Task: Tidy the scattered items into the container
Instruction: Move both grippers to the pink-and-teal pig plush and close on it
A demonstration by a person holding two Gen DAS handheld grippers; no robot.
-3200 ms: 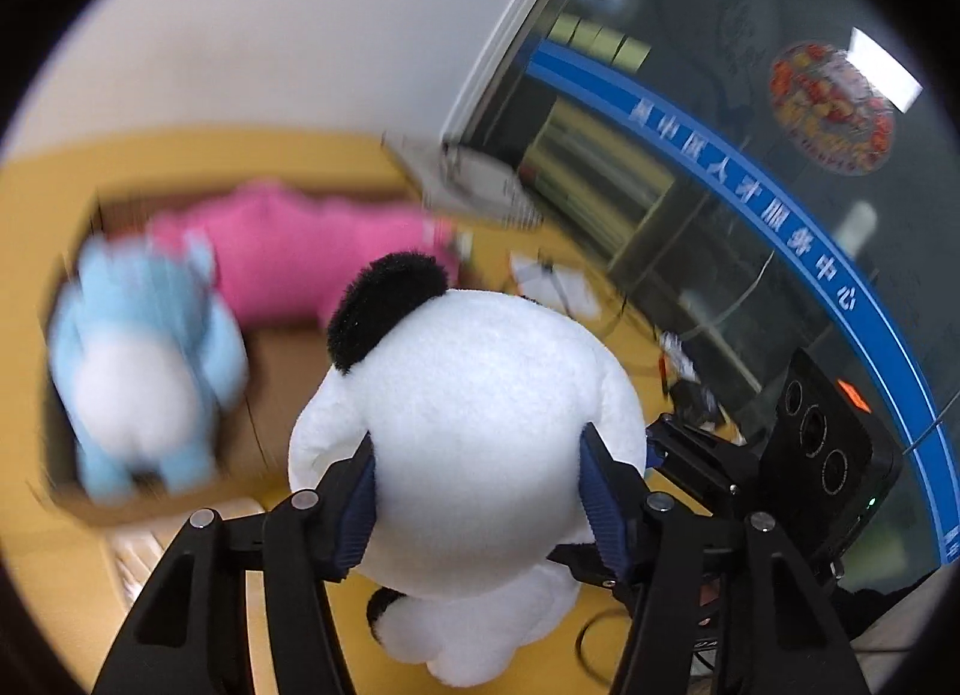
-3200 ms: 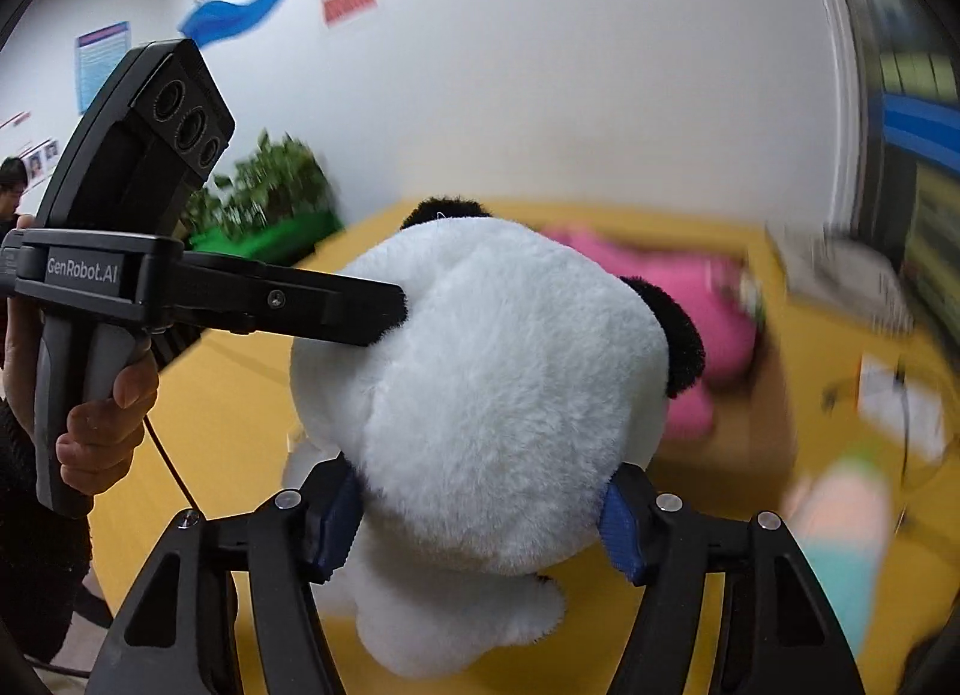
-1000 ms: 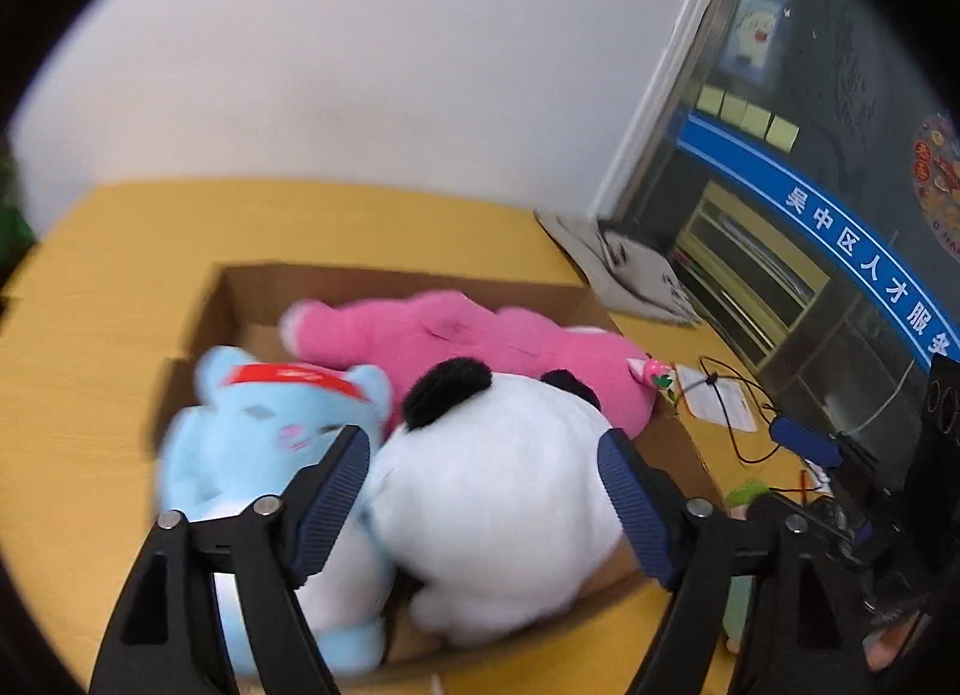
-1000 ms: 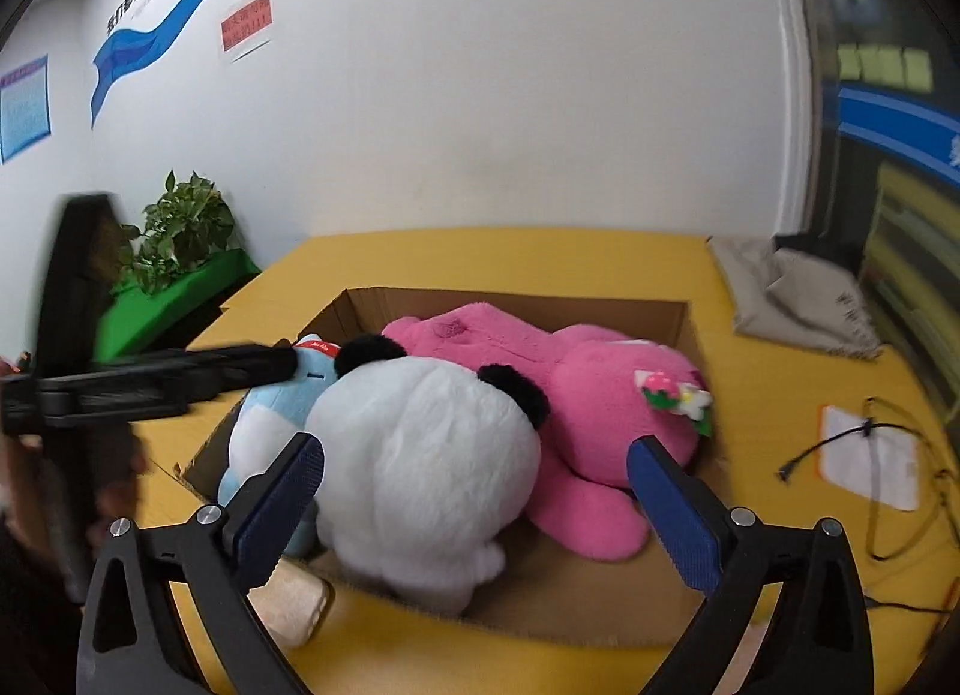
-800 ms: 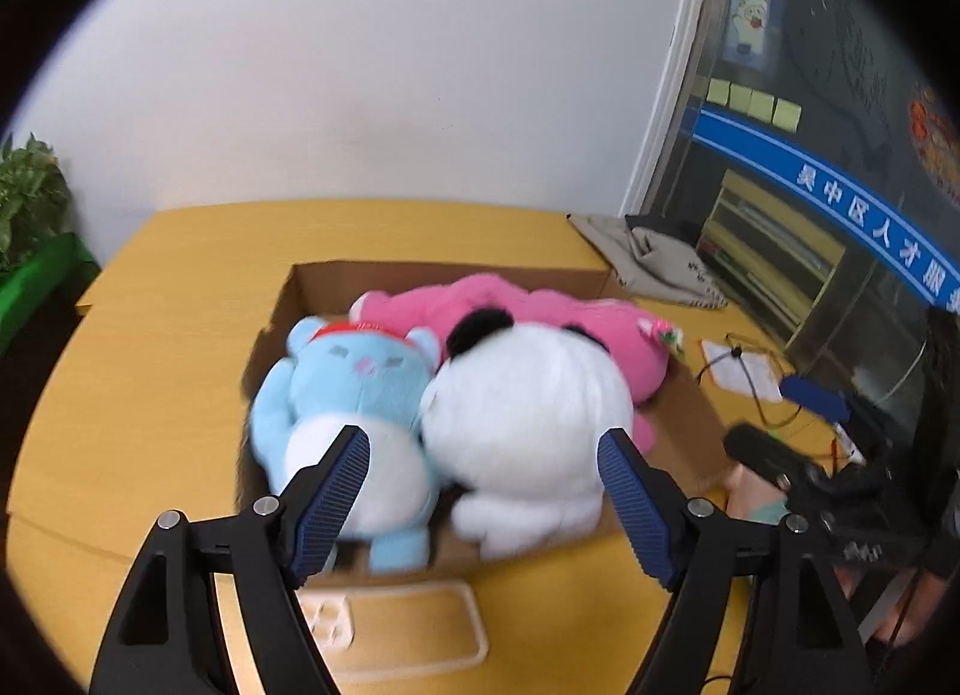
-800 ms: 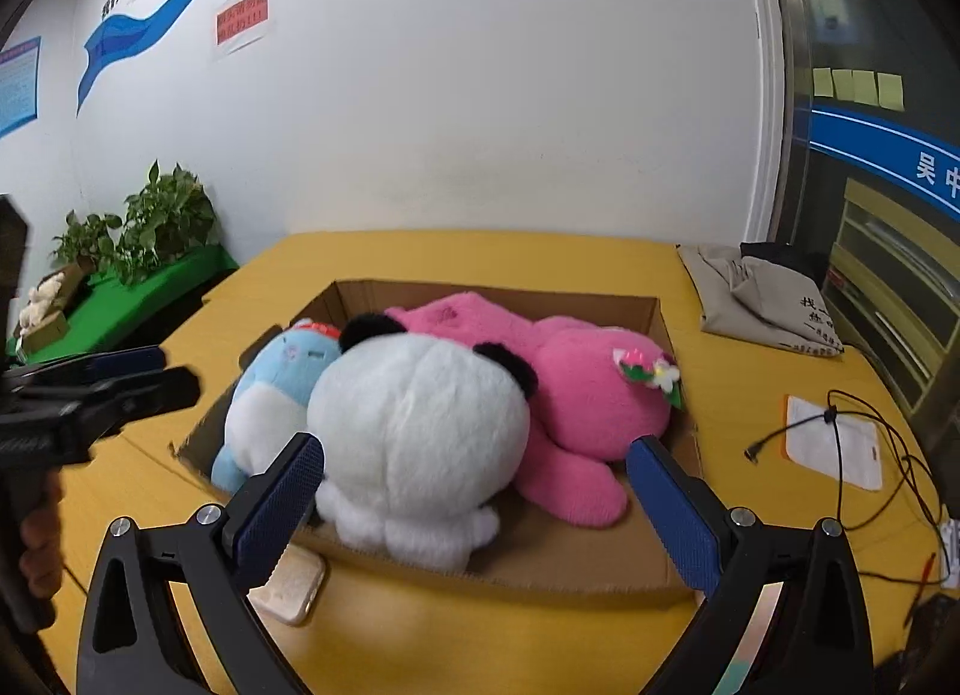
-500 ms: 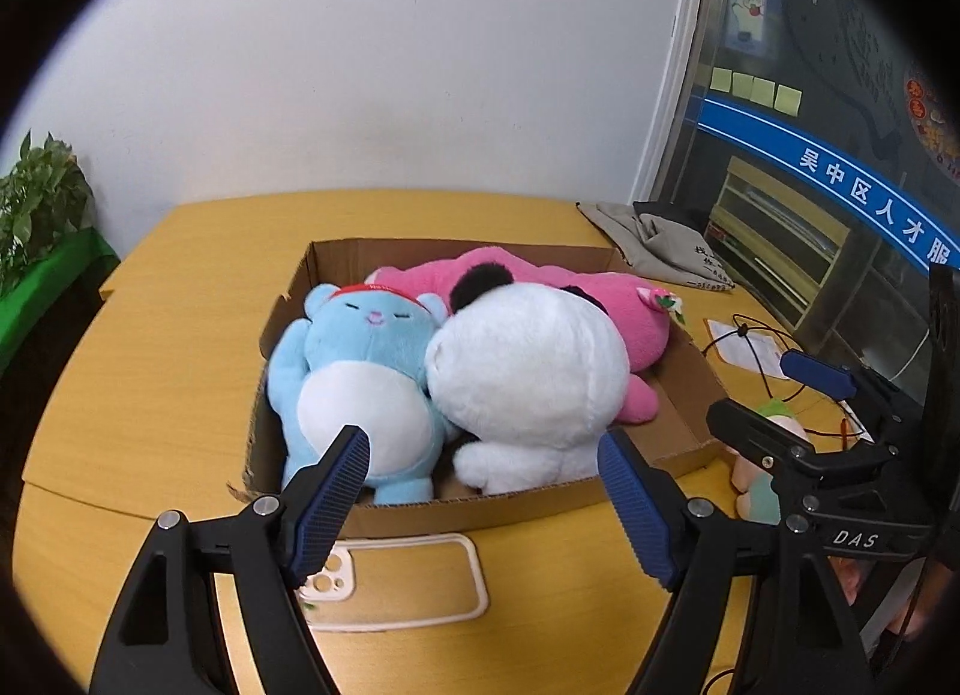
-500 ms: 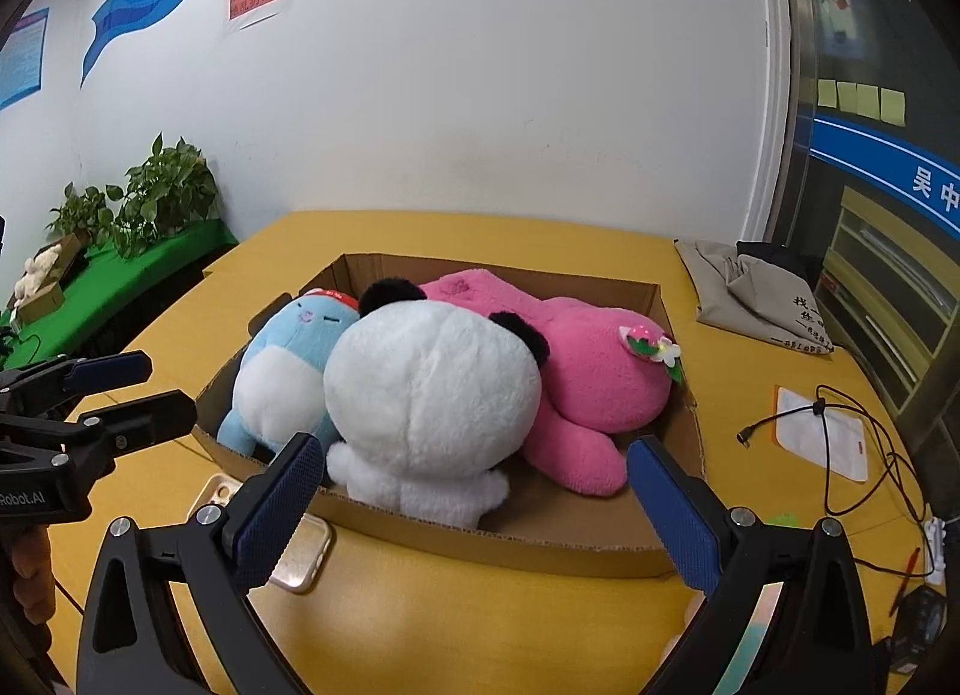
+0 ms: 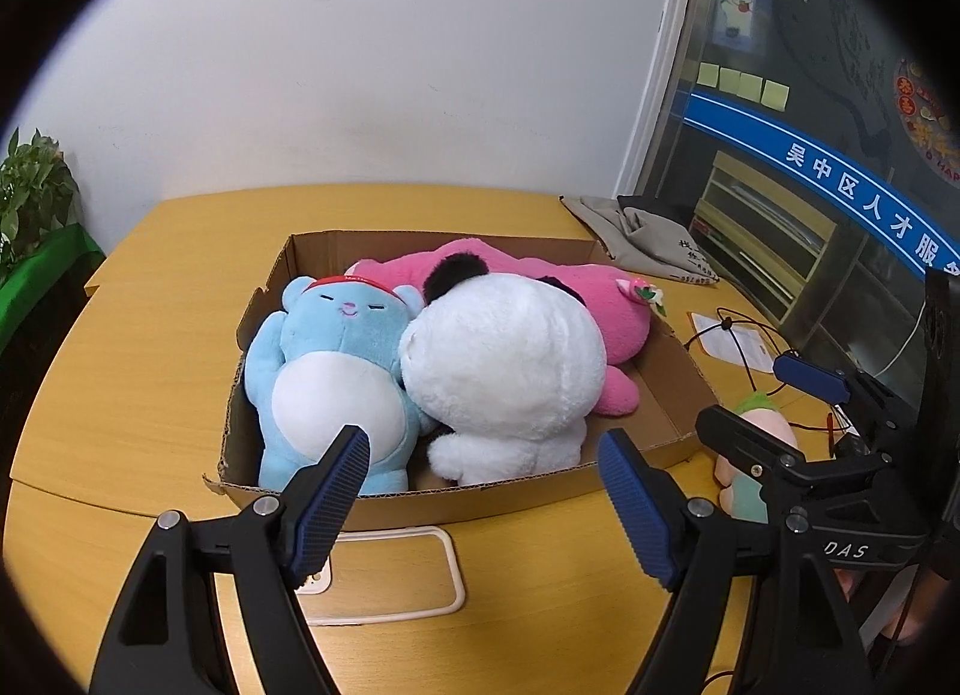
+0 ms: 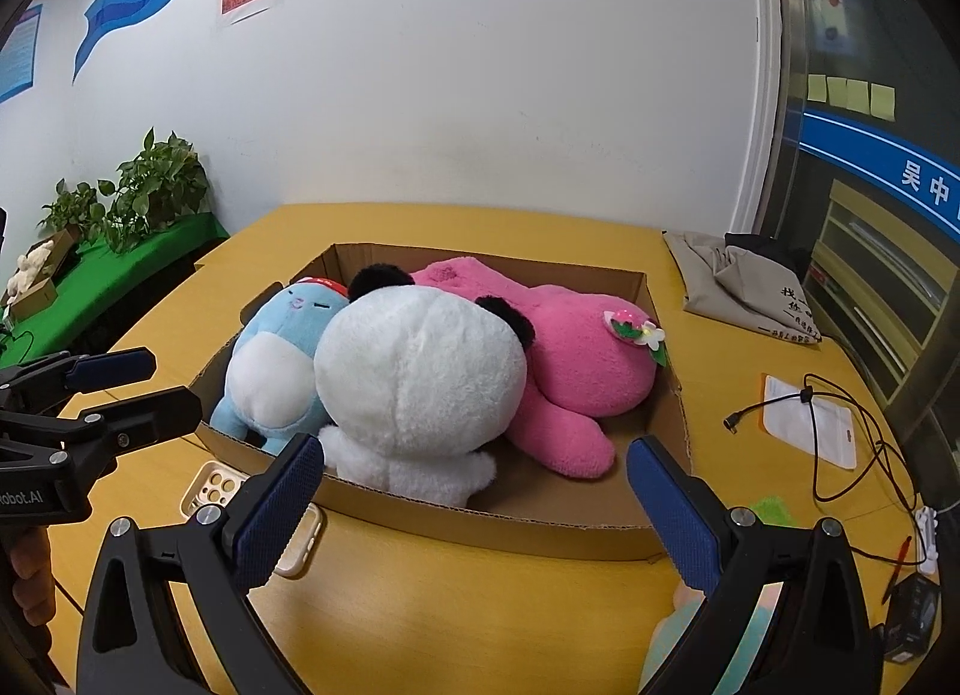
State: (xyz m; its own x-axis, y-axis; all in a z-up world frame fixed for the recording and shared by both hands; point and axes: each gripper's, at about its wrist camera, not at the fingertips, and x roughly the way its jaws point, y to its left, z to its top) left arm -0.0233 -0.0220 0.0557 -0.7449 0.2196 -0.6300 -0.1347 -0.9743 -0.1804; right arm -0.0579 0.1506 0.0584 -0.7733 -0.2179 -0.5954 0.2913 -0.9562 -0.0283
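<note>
A cardboard box (image 9: 480,500) (image 10: 480,521) on the yellow table holds a white panda plush (image 9: 504,377) (image 10: 420,389), a blue bear plush (image 9: 336,377) (image 10: 270,371) and a pink plush (image 9: 606,299) (image 10: 576,359). My left gripper (image 9: 483,491) is open and empty, just in front of the box. My right gripper (image 10: 480,503) is open and empty, also in front of the box. A small peach and green plush (image 9: 756,443) lies on the table right of the box, behind the right gripper's fingers; its green tip (image 10: 771,509) shows in the right wrist view.
A phone case (image 9: 390,575) (image 10: 210,491) lies on the table in front of the box. A grey cloth bag (image 9: 648,239) (image 10: 744,281), a cable with a white pouch (image 10: 810,419) and a black device (image 10: 912,629) sit to the right. Plants (image 10: 138,185) stand left.
Both grippers opened and let go of the white panda plush into the box, then pulled back toward the table's front. The plush stays between the blue and pink ones.
</note>
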